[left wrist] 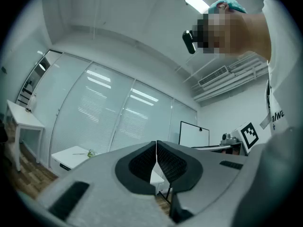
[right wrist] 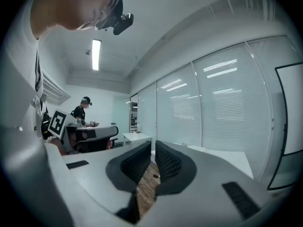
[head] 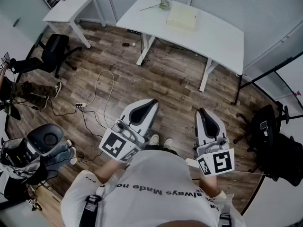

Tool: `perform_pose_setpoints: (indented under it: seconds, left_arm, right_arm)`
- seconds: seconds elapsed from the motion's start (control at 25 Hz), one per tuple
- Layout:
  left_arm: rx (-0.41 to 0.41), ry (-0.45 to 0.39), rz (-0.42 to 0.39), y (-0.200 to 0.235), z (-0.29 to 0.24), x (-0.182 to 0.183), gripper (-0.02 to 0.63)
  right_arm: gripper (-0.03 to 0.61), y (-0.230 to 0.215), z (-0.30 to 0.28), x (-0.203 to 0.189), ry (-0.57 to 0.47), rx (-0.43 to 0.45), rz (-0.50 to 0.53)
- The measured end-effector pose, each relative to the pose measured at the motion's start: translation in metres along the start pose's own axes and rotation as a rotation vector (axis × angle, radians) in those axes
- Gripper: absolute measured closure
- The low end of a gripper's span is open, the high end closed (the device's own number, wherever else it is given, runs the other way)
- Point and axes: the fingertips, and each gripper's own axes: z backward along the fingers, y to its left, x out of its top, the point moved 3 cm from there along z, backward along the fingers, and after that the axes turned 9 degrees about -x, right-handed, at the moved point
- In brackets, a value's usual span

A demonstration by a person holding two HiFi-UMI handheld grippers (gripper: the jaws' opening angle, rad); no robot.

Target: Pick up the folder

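The folder (head: 181,17), pale yellow and flat, lies on the far part of the white desk (head: 213,34), well ahead of both grippers. My left gripper (head: 152,102) is held at waist height over the wooden floor, and its jaws are shut with nothing between them (left wrist: 155,144). My right gripper (head: 201,110) is beside it, also shut and empty (right wrist: 152,146). In the left gripper view the desk (left wrist: 71,155) shows low at the left; the folder is not visible there.
A green sprig (head: 163,4) lies on the desk beside the folder. A small white table (head: 71,6) and a black chair (head: 54,51) stand at the far left. Cables (head: 102,93) trail over the floor. Another black chair (head: 270,141) is at the right. A second person (right wrist: 83,109) stands in the distance.
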Motion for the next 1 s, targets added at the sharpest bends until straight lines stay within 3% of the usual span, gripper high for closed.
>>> perform_pose_setpoints:
  seconds: [0.56,1.0]
  left_arm:
    - [-0.009,0.0,0.01,0.021,0.004,0.005,0.6]
    - [-0.007,0.009,0.002,0.058,-0.042,-0.001,0.6]
  right_arm:
    - [0.546,0.007,-0.018,0.002,-0.021,-0.032,-0.017]
    - [0.546,-0.032,-0.063,0.0,-0.025,-0.03,-0.025]
